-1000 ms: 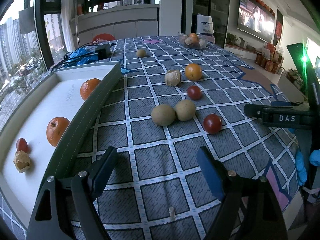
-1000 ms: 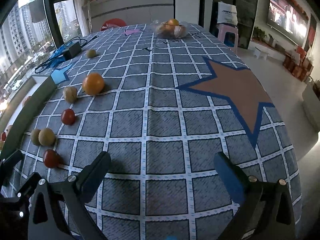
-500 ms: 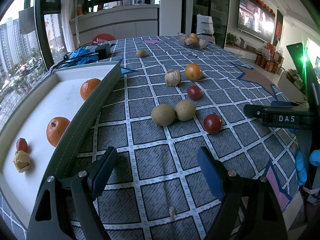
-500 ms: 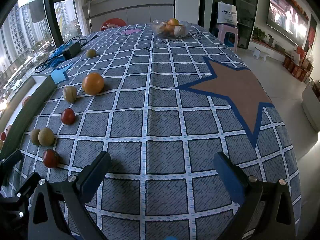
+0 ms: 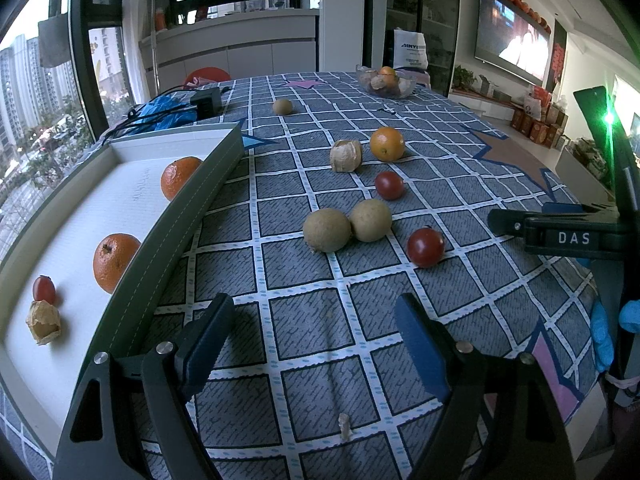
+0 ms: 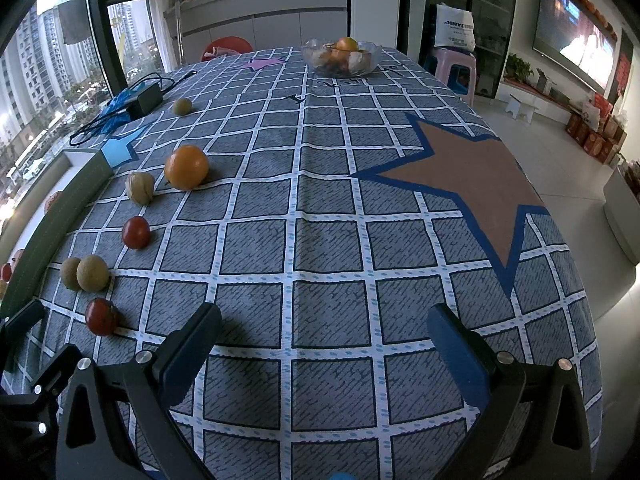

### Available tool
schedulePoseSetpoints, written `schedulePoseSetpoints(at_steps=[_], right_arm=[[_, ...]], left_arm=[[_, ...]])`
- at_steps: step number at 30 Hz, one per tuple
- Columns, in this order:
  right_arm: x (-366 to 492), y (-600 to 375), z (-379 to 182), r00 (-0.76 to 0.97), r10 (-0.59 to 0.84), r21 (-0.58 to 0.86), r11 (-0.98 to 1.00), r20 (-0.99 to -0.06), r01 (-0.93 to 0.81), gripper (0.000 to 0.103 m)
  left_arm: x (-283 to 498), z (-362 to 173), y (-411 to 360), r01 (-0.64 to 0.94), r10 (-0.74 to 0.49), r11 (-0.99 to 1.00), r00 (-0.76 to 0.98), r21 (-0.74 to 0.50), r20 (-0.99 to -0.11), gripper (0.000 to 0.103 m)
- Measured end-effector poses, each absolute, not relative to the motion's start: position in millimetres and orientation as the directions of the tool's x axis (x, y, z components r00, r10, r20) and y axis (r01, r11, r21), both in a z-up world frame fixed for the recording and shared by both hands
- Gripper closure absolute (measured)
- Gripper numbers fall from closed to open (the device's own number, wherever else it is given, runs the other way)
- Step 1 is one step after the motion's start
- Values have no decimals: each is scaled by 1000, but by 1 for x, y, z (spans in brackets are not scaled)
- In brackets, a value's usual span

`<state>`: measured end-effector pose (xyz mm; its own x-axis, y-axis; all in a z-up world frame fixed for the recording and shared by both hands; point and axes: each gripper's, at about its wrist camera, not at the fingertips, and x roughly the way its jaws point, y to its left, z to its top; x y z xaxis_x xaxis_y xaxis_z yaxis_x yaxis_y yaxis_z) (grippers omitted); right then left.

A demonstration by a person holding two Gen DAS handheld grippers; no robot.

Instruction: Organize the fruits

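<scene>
The left gripper hangs over bare tablecloth with its jaws spread wide and nothing between them. The right gripper is likewise spread and empty above the cloth, near the brown star.

The tray sits at the table's left edge. In it lie two oranges, one far and one near, plus a tomato just beside a husked fruit.

On the cloth, right of the tray, two round tan fruits touch each other, one left of the other. A near tomato lies just right of them; a second tomato sits farther back. Beyond that, a husked berry rests beside a loose orange. A small tan fruit lies alone, well apart toward the far end, near a black adapter with cables. A glass bowl with fruit stands at the far edge. A husk scrap lies on the cloth close below the left gripper
</scene>
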<state>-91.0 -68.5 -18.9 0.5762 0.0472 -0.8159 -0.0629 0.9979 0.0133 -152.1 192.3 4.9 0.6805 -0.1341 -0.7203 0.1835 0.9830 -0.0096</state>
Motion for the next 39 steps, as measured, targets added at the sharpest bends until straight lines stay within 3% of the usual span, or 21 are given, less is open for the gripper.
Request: schedulePoseSetpoints(at_steps=[24, 39], right_arm=[[-91, -68, -19, 576, 47, 13, 998, -816, -63, 0], [-91, -68, -19, 575, 46, 12, 998, -817, -63, 0]], left_arm=[[-152, 5, 192, 183, -133, 983, 681, -9, -720, 18], [-154, 5, 194, 189, -128, 982, 656, -2, -744, 11]])
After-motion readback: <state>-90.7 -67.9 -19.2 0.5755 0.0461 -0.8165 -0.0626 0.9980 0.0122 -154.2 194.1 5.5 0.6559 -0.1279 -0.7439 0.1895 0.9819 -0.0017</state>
